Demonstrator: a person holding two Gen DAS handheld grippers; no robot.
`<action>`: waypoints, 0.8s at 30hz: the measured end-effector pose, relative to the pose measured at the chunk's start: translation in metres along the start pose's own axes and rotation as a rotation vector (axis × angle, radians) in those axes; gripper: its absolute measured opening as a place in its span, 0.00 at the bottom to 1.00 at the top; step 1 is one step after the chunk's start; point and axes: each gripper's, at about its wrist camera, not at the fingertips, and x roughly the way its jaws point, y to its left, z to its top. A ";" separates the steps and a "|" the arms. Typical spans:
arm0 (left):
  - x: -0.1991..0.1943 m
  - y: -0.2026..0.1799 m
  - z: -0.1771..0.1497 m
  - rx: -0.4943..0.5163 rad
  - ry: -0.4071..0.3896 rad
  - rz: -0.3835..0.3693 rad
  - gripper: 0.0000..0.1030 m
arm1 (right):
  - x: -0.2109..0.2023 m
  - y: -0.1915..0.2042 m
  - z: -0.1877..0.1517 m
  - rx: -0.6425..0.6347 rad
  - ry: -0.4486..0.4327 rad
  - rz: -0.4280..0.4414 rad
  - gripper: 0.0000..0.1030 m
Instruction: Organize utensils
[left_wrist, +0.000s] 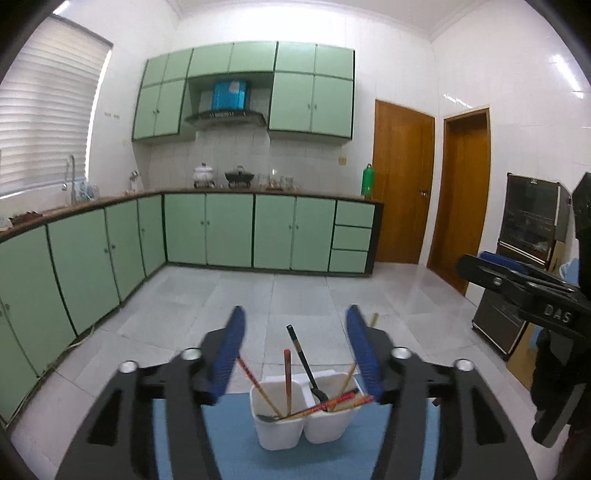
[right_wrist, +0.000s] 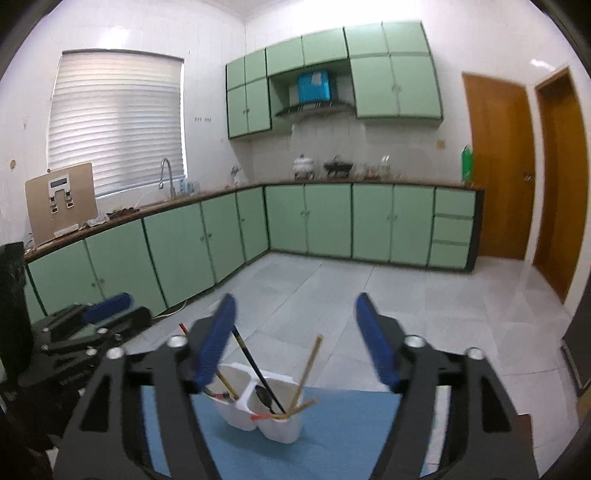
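A white two-compartment utensil holder (left_wrist: 301, 424) stands on a blue mat (left_wrist: 229, 443). It holds red chopsticks (left_wrist: 287, 380), a black spoon (left_wrist: 306, 365) and bamboo chopsticks. My left gripper (left_wrist: 295, 332) is open and empty, raised above and behind the holder. The holder also shows in the right wrist view (right_wrist: 266, 413) with a black spoon (right_wrist: 264, 395) and bamboo chopsticks (right_wrist: 308, 365) inside. My right gripper (right_wrist: 295, 321) is open and empty, above the holder. Each gripper shows at the edge of the other's view.
Green kitchen cabinets (left_wrist: 229, 229) line the back and left walls under a worktop. Two wooden doors (left_wrist: 402, 184) stand at the right. A dark cabinet (left_wrist: 528, 221) stands at the far right. Grey tiled floor (right_wrist: 332, 288) lies beyond the mat.
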 end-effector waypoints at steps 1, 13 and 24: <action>-0.009 -0.002 -0.003 0.001 -0.005 0.003 0.63 | -0.014 0.001 -0.005 -0.003 -0.017 -0.010 0.81; -0.079 -0.025 -0.054 0.021 0.005 0.044 0.84 | -0.101 0.014 -0.074 0.042 -0.016 0.018 0.95; -0.118 -0.043 -0.087 0.024 0.025 0.077 0.89 | -0.131 0.035 -0.114 0.060 0.041 0.014 0.95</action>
